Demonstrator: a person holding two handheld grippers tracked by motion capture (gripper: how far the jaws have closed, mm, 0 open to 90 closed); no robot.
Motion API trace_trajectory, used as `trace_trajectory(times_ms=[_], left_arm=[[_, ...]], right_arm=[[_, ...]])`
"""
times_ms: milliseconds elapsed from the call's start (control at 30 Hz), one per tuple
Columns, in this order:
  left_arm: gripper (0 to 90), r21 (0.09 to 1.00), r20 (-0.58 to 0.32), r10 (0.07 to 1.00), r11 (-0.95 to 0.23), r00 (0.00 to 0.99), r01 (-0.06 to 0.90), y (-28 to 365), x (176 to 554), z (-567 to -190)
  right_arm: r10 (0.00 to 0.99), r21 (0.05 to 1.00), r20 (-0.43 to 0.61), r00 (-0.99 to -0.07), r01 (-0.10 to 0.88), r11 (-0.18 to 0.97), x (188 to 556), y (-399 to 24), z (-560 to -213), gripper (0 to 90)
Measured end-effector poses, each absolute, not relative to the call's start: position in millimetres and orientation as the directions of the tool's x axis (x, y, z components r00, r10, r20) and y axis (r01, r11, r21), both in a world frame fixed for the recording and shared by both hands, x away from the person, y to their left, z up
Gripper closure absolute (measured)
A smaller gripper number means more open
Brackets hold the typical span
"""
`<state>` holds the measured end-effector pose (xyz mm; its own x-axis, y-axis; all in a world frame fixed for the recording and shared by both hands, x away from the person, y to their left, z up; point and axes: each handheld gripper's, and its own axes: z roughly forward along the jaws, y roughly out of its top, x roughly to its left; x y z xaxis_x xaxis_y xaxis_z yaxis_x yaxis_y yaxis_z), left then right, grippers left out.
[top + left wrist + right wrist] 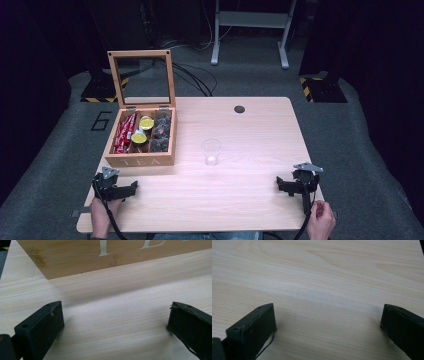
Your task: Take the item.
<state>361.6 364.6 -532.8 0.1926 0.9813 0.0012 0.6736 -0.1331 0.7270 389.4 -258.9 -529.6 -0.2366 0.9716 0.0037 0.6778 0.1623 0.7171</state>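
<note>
Presently: pale woodgrain desk (250, 200); open bamboo tea box (140, 161), glass-paned lid upright. Clear plastic cup (211, 151) just right of box. Left tool (131, 188) before box, right tool (282, 185) well right; both gape wide, empty.

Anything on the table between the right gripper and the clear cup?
Nothing visible. The right gripper rests open near the table's front right corner, and bare wood runs from it to the clear cup. The tea box sits off to the left.
</note>
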Motion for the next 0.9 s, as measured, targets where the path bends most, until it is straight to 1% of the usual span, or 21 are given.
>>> trace_trajectory(times_ms=[333,467,633,800,833,900], left_arm=[[0.4,0.727,0.005,0.981,-0.138,0.196,0.672,364.1,361.1,-532.7],[0.3,0.725,0.018,0.976,-0.163,0.218,0.670,362.7,359.9,-531.8],[0.2,0.730,0.021,0.974,-0.168,0.224,0.662,361.1,358.0,-531.8],[1.3,0.741,0.013,0.969,-0.174,0.246,0.649,361.3,352.9,-522.0],[1.3,0.754,0.006,0.970,-0.165,0.245,0.636,360.3,352.7,-519.8],[1.6,0.765,-0.003,0.966,-0.165,0.259,0.623,358.6,351.9,-509.5]], right_arm=[[0.972,0.718,0.004,-0.237,0.677,0.162,389.4,-258.9,-529.8,0.0],[0.971,0.718,0.004,-0.237,0.677,0.162,389.5,-259.0,-529.8,0.0],[0.972,0.718,0.004,-0.237,0.677,0.162,389.5,-259.0,-529.7,0.0],[0.972,0.718,0.004,-0.237,0.677,0.162,389.5,-259.0,-529.8,0.0],[0.972,0.718,0.004,-0.237,0.677,0.162,389.5,-259.0,-529.8,0.0],[0.974,0.715,0.008,-0.226,0.682,0.152,388.8,-258.2,-529.5,0.0]])
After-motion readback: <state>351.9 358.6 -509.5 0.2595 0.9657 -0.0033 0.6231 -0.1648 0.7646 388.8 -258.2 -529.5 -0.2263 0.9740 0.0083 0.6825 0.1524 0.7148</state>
